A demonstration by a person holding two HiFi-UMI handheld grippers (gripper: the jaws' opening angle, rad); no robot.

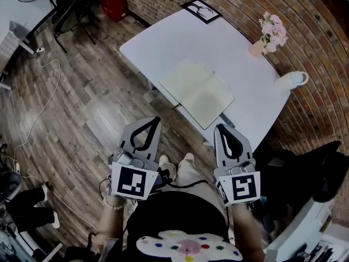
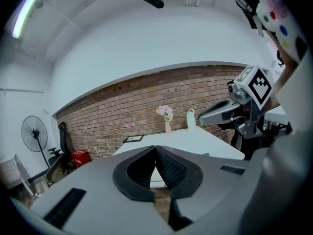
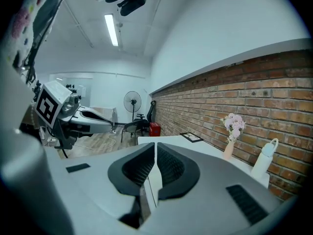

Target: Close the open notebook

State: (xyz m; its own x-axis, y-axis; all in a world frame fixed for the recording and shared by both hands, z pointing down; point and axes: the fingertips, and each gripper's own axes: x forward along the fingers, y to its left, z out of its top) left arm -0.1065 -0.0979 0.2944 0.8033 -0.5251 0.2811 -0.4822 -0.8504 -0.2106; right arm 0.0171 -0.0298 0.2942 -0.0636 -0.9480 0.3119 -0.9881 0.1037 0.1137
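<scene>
White bench (image 1: 163, 40) in the head view. The open notebook (image 1: 196, 91) lies flat along its near edge, both pages up. We judge that its near corner reaches, and perhaps passes, that edge.

Left tongs (image 1: 154, 120) and right tongs (image 1: 221, 128) hang short of the bench, well apart from the notebook, each clenched on nothing.

- **Main hazard:** clenched tips pushed at a cover would, we expect, slide the whole notebook rather than lift a leaf. At this edge it could tip to the floor (image 1: 82, 91).
- **Second hazard:** a page pinched alone may crease or tear instead of carrying the cover over.
- **Lesser hazard:** a wide sweep toward the brick wall could strike the white bottle (image 1: 292, 81) or topple the flower vase (image 1: 257, 48). The framed picture (image 1: 201, 10) sits apart at the far corner.
</scene>
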